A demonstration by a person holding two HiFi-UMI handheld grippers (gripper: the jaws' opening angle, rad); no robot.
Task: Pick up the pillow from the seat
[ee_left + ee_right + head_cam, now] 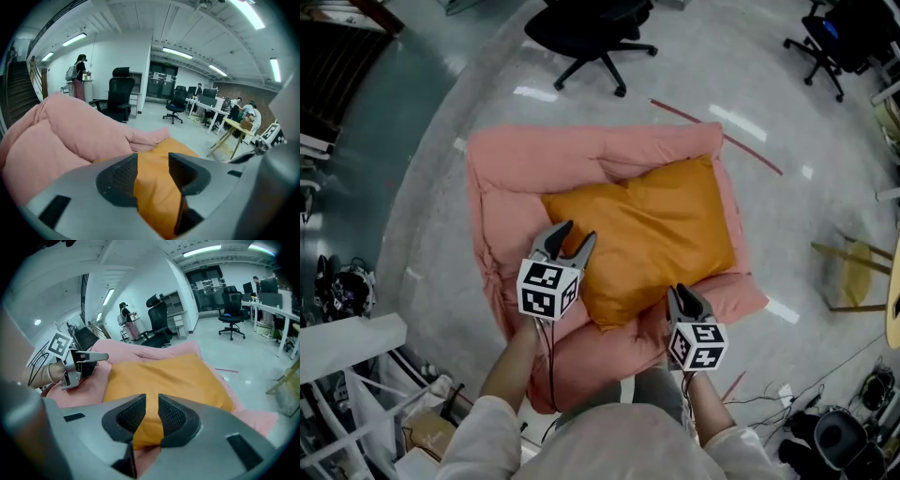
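Note:
An orange pillow (652,230) lies on a pink padded seat (525,178) on the floor. My left gripper (577,232) hovers over the pillow's left edge, jaws spread wide and open. In the left gripper view the pillow (157,187) fills the gap between the jaws, and no pad presses on it. My right gripper (680,292) sits at the pillow's front right edge with only a narrow gap between its jaws. In the right gripper view the pillow (173,376) lies just beyond those jaws, and the left gripper (86,359) shows at the left.
A black office chair (595,33) stands behind the seat, another (825,42) at the far right. A wooden stool (853,272) stands to the right. Cables lie at the lower right and a white rack (347,375) at the lower left. A person (79,77) stands far off.

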